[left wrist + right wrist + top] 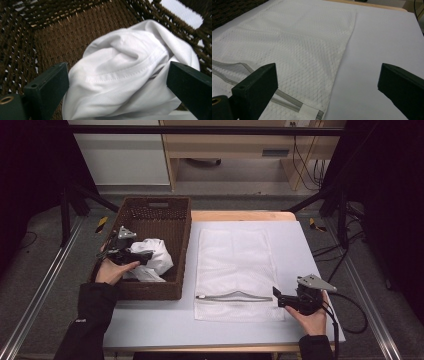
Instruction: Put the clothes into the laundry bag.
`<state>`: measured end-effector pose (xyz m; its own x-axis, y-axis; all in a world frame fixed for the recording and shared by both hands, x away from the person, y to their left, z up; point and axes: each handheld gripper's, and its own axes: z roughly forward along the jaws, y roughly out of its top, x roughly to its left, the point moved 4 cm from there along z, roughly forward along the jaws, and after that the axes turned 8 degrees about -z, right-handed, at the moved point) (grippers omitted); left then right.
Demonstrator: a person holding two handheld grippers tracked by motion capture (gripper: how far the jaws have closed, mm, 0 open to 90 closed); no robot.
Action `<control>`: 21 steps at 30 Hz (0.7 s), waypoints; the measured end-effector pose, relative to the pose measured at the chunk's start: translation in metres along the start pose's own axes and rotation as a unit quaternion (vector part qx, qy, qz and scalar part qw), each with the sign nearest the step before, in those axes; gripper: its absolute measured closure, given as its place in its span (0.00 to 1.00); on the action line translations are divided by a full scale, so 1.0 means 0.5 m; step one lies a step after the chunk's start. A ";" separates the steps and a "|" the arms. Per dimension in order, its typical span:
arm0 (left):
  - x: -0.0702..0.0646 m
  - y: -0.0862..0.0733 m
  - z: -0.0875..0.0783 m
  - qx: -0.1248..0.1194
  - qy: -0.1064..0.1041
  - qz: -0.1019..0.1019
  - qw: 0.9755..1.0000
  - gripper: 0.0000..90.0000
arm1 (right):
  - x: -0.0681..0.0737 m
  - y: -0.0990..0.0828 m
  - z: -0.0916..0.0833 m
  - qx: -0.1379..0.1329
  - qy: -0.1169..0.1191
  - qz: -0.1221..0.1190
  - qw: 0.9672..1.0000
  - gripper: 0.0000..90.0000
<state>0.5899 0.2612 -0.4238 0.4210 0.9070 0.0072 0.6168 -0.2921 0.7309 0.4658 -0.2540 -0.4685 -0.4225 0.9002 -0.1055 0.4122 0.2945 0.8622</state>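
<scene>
A crumpled white garment lies in the brown wicker basket at the table's left. My left gripper reaches into the basket, open, its jaws standing on either side of the garment. A white mesh laundry bag lies flat in the middle of the table, its grey zipper partly open at the near end. My right gripper is open just off the bag's near right corner, one jaw over the mesh and the other over bare table.
The table has a pale grey-blue top with a wooden far edge. The basket wall rises close around the left gripper. Cables trail over the table's right edge. Dark frame posts and a cabinet stand beyond the table.
</scene>
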 end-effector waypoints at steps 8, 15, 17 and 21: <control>-0.006 -0.013 0.015 0.038 0.004 0.018 0.999 0.02 | 0.004 -0.003 0.006 0.007 0.002 -0.004 1.000 0.03; -0.018 -0.026 0.047 0.105 0.042 0.071 0.991 0.01 | 0.005 -0.006 0.012 0.012 0.004 -0.007 1.000 0.03; -0.019 -0.027 0.052 0.110 0.041 0.072 0.991 0.02 | 0.006 -0.007 0.012 0.014 0.006 -0.002 1.000 0.03; -0.020 -0.031 0.056 0.120 0.035 0.069 0.990 0.07 | 0.005 -0.008 0.013 0.014 0.004 -0.004 1.000 0.03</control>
<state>0.5951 0.2482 -0.4544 0.4702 0.8698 0.1497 0.7008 -0.4711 0.5357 0.4684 -0.2509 -0.4757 -0.4319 0.8954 -0.1078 0.4308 0.3098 0.8476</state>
